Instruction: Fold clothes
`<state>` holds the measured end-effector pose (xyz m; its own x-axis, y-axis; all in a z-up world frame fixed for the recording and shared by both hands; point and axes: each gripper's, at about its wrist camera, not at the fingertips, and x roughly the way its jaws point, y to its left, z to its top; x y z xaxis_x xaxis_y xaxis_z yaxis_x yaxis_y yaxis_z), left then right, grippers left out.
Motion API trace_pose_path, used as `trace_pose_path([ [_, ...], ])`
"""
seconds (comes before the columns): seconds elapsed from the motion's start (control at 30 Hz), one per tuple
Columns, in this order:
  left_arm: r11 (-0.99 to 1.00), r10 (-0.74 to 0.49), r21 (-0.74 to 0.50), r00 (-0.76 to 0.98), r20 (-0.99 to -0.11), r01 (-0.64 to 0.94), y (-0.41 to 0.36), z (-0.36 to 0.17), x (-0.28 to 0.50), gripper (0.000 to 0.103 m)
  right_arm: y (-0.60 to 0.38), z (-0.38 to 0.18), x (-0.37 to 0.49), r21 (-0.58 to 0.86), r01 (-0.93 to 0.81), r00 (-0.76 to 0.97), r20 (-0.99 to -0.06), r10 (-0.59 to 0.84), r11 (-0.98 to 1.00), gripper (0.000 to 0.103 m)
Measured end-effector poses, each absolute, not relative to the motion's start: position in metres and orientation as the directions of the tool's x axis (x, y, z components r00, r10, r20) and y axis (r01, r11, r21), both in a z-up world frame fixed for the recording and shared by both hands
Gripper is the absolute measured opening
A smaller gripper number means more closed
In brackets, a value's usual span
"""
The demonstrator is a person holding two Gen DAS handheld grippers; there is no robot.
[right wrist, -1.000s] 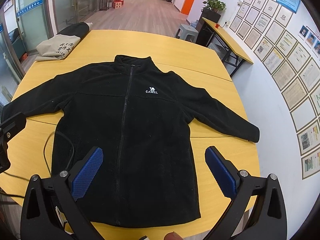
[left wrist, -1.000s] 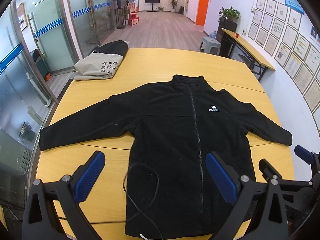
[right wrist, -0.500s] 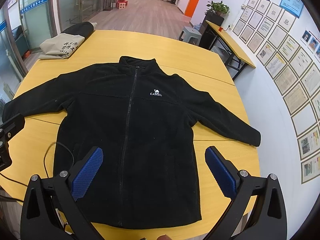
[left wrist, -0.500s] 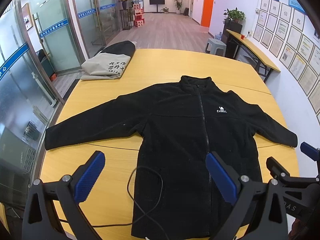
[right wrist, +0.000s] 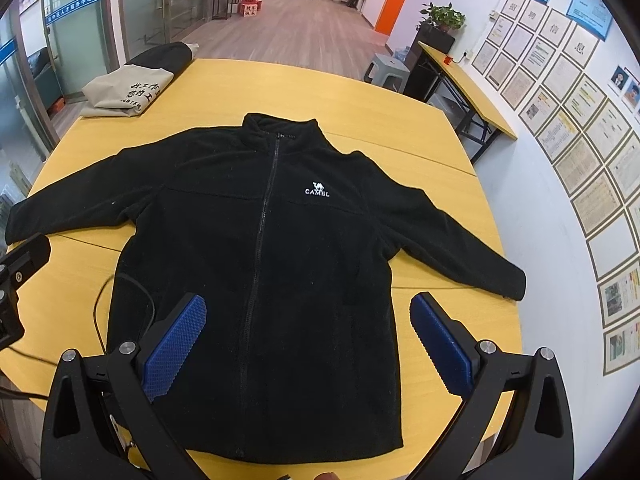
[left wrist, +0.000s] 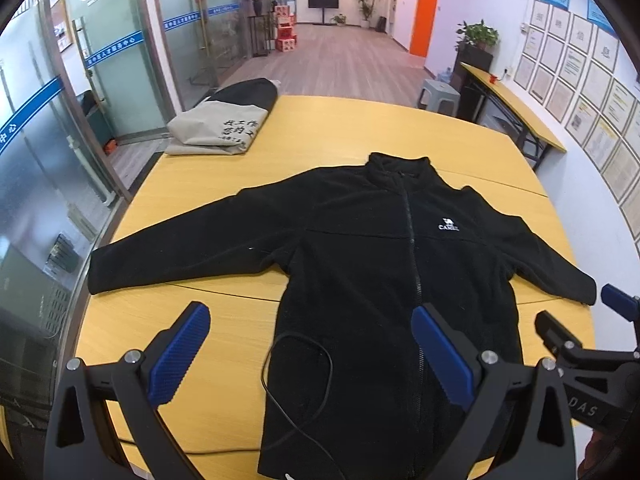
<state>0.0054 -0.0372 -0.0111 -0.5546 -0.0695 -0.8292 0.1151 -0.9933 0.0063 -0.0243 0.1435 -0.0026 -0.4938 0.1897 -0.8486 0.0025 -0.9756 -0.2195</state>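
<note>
A black fleece jacket (left wrist: 384, 264) with a white CAMEL logo lies flat, zipped, front up, on the yellow table (left wrist: 340, 136), both sleeves spread out; it also shows in the right wrist view (right wrist: 280, 240). My left gripper (left wrist: 308, 352) is open and empty, held above the jacket's lower left hem. My right gripper (right wrist: 308, 344) is open and empty above the lower front of the jacket. The right gripper's body shows at the right edge of the left wrist view (left wrist: 580, 356).
A folded beige and black garment (left wrist: 224, 124) lies at the table's far left corner. A thin black cable (left wrist: 296, 380) loops over the jacket's lower left hem and the table. Glass partitions stand left; a side table (right wrist: 464, 84) and wall stand right.
Both grippers have pulled back and risen slightly, so the jacket sits a little farther and lower in view. The jacket has not moved. Both stay open.
</note>
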Motion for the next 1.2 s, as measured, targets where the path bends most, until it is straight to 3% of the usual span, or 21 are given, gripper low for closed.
trace_pose_path([
  [0.8,-0.996,-0.075,0.030,-0.558,-0.827,0.088,-0.017,-0.017,-0.005,0.103,0.160,-0.008,-0.035,-0.202,-0.017,-0.504,-0.844,0.183,-0.979,0.103],
  [1.0,-0.995,0.099,-0.066,-0.572,-0.814,-0.079,0.002,-0.045,-0.030,0.103,0.201,-0.021,-0.023,-0.126,-0.061,-0.603,-0.786,0.137,-0.990,0.103],
  [1.2,-0.968,0.203,-0.072,-0.580,-0.789,-0.241,0.047,-0.102,-0.078,0.103,0.348,-0.060,0.010,-0.022,-0.223,-0.734,-0.655,0.183,-0.974,0.103],
])
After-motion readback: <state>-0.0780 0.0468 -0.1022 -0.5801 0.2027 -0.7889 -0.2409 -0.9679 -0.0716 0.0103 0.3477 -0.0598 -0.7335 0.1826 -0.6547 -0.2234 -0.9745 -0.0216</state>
